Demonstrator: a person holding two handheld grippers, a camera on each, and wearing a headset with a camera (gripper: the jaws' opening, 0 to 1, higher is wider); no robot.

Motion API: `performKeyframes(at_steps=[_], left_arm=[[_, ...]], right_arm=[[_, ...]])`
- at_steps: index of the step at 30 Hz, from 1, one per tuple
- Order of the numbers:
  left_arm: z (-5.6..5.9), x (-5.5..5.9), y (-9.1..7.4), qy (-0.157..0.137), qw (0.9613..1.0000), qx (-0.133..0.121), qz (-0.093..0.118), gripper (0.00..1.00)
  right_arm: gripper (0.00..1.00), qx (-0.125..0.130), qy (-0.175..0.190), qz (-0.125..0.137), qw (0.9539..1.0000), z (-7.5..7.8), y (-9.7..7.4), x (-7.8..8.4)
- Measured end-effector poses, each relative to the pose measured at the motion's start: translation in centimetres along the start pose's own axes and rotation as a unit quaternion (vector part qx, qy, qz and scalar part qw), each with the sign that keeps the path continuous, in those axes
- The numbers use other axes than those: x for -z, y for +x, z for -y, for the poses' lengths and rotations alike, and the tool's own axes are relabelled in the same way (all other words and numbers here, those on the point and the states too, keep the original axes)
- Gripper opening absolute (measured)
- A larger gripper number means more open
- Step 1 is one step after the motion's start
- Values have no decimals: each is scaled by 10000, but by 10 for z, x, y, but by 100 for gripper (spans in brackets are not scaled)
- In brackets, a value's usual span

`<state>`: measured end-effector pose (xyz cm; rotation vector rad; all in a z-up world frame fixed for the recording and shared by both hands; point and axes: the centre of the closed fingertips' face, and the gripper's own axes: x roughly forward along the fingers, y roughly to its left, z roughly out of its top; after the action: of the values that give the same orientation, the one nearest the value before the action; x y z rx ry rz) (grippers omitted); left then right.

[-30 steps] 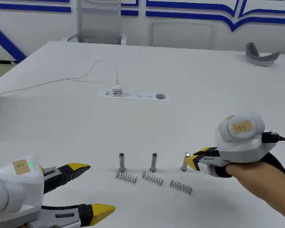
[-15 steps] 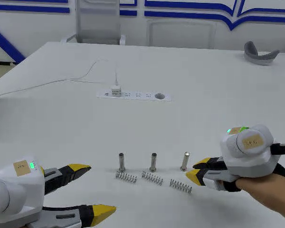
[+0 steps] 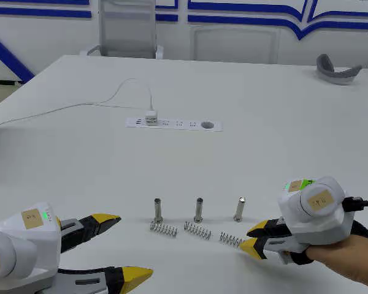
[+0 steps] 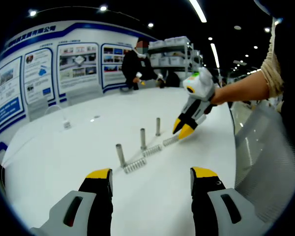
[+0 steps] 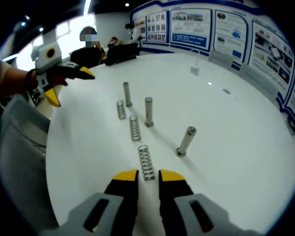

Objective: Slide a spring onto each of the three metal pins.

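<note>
Three short metal pins stand upright in a row: left [image 3: 158, 209], middle [image 3: 199, 209], right [image 3: 240, 208]. A loose spring lies flat in front of each: left [image 3: 163, 229], middle [image 3: 197, 230], right [image 3: 230, 239]. My right gripper [image 3: 251, 239] sits low at the right spring's end. In the right gripper view the jaws [image 5: 148, 176] are narrowly open, with the near end of that spring [image 5: 146, 161] between the tips. My left gripper [image 3: 126, 246] hovers wide open at the front left, holding nothing, facing the pins [image 4: 142, 139] and springs [image 4: 151, 150].
A white power strip [image 3: 172, 123] with a plug and a thin cable [image 3: 80, 105] lies mid-table. A grey curved object [image 3: 337, 68] rests at the far right edge. A chair [image 3: 127, 27] stands behind the table. People stand in the background [image 4: 137, 66].
My right gripper has drawn back from the right pin toward the table's front, down to the right spring, its jaws parting slightly. The left gripper has hardly moved.
</note>
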<state>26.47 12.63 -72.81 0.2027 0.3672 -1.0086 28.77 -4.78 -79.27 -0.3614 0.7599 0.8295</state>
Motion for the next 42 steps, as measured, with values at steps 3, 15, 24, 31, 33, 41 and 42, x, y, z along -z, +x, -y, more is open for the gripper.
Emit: performKeyframes(at_steps=[3, 15, 24, 31, 33, 41, 42], left_arm=[[1, 0, 0, -4, 10000, 2, -4, 65], [1, 2, 1, -27, 10000, 15, -23, 64], [7, 3, 5, -17, 9999, 108, -40, 63], [15, 3, 12, 57, 9996, 263, -87, 61], [19, 2, 15, 85, 9994, 323, -98, 61], [32, -2, 29, 219, 9980, 577, -120, 59], [33, -2, 30, 228, 9979, 598, -118, 58]], right_arm=[[17, -23, -90, -58, 9999, -1, 2, 2], [14, -99, -244, -206, 9994, 2, 9, 8], [12, -144, -408, -239, 9988, 1, 9, 8], [11, -178, -490, -264, 9983, -4, 3, 7], [11, -188, -533, -250, 9981, -6, 0, 5], [11, -276, -598, -154, 9977, -14, -11, -4], [11, -294, -607, -134, 9976, -16, -13, -5]])
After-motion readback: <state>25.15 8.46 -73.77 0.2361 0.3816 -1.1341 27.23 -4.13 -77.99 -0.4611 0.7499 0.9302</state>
